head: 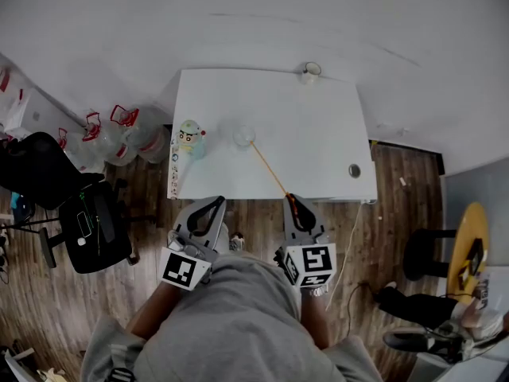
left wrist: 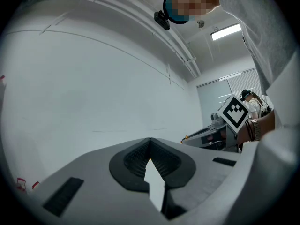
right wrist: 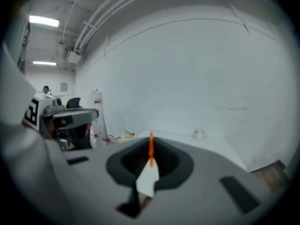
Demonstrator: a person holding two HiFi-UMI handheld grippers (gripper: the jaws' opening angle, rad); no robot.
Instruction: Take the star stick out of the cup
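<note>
This looks like an office or lab workroom. A plain white table [head: 318, 134] sits pushed against a bare white wall [head: 238, 22] on wood-look flooring [head: 398, 181]. Off the table's left edge stand a black office chair [head: 95, 229] and a cluster of big water jugs [head: 119, 138] with red handles. Overhead there is a strip light [left wrist: 226, 31] and exposed ceiling pipes [left wrist: 140, 13], with window blinds [left wrist: 234, 81] at the far end. A round yellow table [head: 465, 245] stands off to the right.

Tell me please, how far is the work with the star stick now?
Done: the right gripper has its jaws shut on the star stick. In hand: the stick slants to the cup, its far end apparently at the rim. Left: drawing it clear. The left gripper is shut and empty.
</note>
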